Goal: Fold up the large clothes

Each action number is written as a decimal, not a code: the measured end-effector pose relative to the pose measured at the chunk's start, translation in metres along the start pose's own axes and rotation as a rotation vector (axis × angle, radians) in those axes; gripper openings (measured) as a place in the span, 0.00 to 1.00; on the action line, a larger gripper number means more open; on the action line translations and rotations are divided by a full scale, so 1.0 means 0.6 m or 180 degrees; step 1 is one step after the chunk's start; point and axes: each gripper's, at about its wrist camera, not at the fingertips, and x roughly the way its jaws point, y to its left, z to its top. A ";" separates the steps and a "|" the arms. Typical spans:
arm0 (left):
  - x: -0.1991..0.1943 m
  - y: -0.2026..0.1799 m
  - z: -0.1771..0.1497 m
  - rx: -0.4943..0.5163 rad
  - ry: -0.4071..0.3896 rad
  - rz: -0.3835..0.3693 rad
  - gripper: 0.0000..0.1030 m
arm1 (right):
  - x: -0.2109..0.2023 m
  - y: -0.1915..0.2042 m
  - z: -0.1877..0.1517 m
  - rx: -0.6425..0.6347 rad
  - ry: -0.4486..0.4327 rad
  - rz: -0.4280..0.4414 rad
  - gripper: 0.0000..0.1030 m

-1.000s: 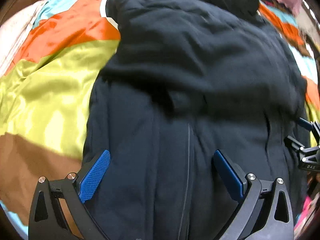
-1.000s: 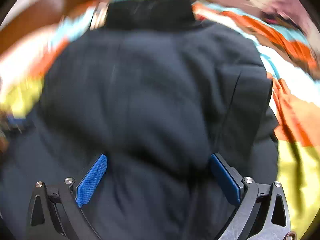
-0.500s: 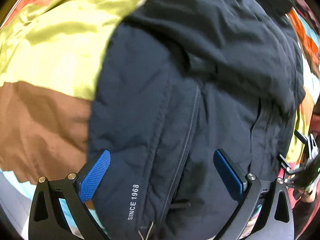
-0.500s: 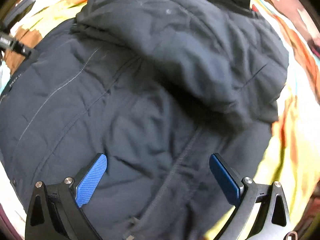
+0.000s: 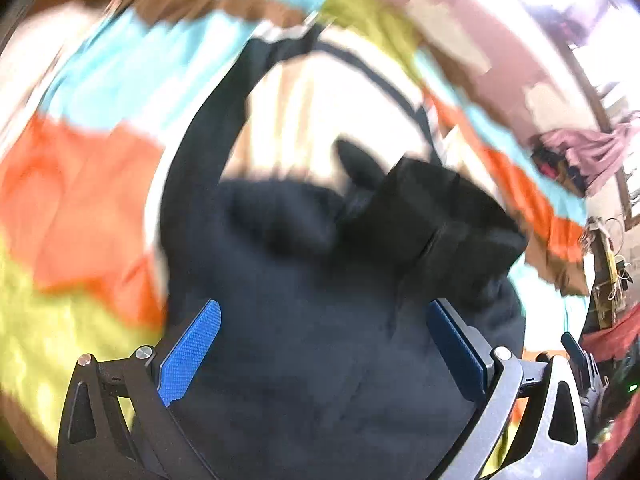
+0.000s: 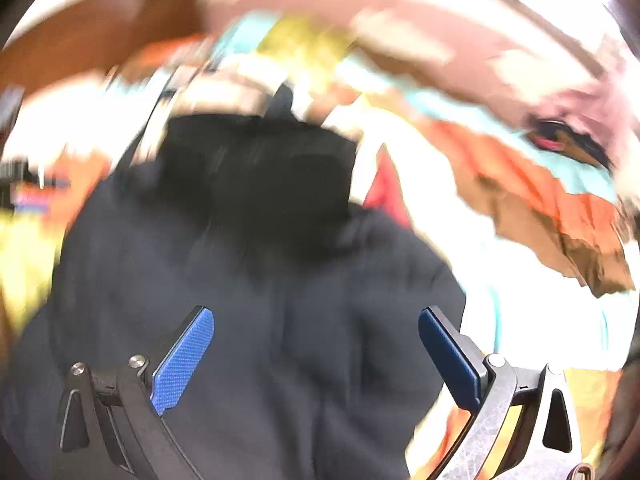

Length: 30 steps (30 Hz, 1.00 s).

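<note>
A dark navy padded jacket (image 5: 312, 320) lies bunched on a bright patchwork bedspread (image 5: 80, 208). Both views are heavily blurred by motion. In the left wrist view my left gripper (image 5: 324, 316) hangs open over the jacket's body, with a black folded collar or hood part (image 5: 432, 216) just beyond and a dark sleeve (image 5: 208, 120) stretching away at upper left. The right wrist view shows my right gripper (image 6: 316, 320) open above the jacket (image 6: 260, 320), its black upper part (image 6: 272, 176) ahead. Neither gripper holds cloth. The right gripper (image 5: 576, 356) shows at the left view's right edge.
The bedspread (image 6: 520, 184) has orange, yellow, turquoise and brown patches and surrounds the jacket on all sides. A pile of pink and dark clothes (image 5: 580, 156) sits at the far right. Brown wood (image 6: 100, 32) shows at the upper left of the right wrist view.
Both cameras have swung up and away from the jacket's hem toward its collar end. Sharp close views have turned into blurred ones. Both grippers stayed open.
</note>
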 end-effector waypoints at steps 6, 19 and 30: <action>0.085 -0.029 0.107 -0.0201 -0.0263 -0.0038 0.98 | 0.050 -0.009 0.091 0.0526 -0.0517 -0.0132 1.00; 0.128 -0.018 0.142 -0.0171 -0.0236 -0.0025 0.36 | 0.157 -0.040 0.115 0.0901 -0.0371 -0.0258 0.39; 0.015 0.001 0.032 -0.0084 -0.0535 -0.0436 0.04 | 0.035 0.008 0.050 0.0338 -0.0530 -0.0161 0.07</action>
